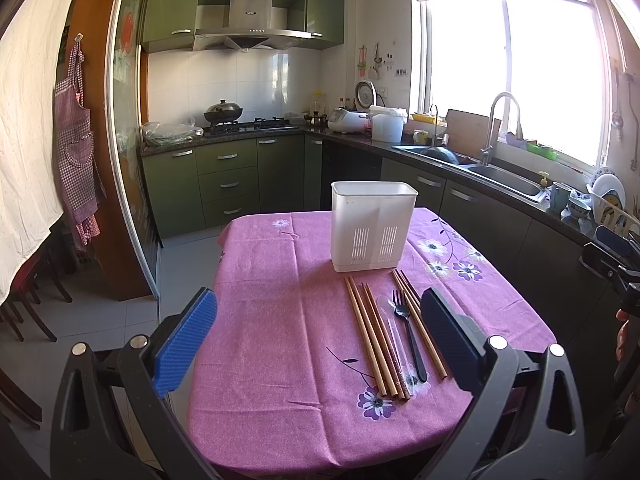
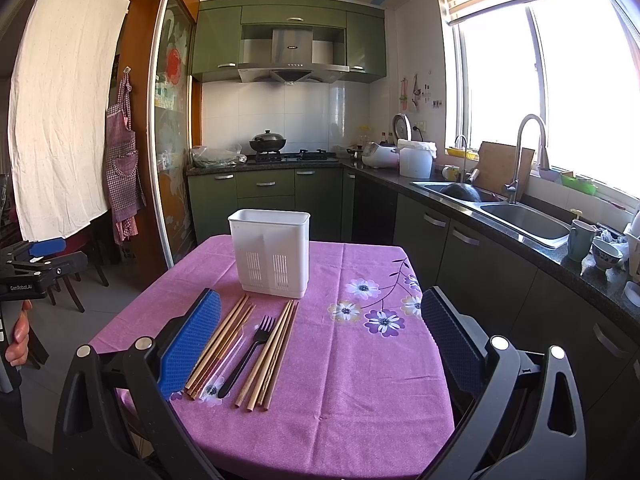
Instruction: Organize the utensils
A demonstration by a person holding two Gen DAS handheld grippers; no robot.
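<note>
Both grippers, left gripper and right gripper, are held wide open, empty; chopsticks and fork are lined up before the holder, probably for easy grabbing.

Hard daylight pours through the window, blown out to white glare, leaving the cabinets beneath it dim, while both sharp fisheye views bend and darken toward their corners.

Left gripper jaws wide, right gripper likewise
</note>
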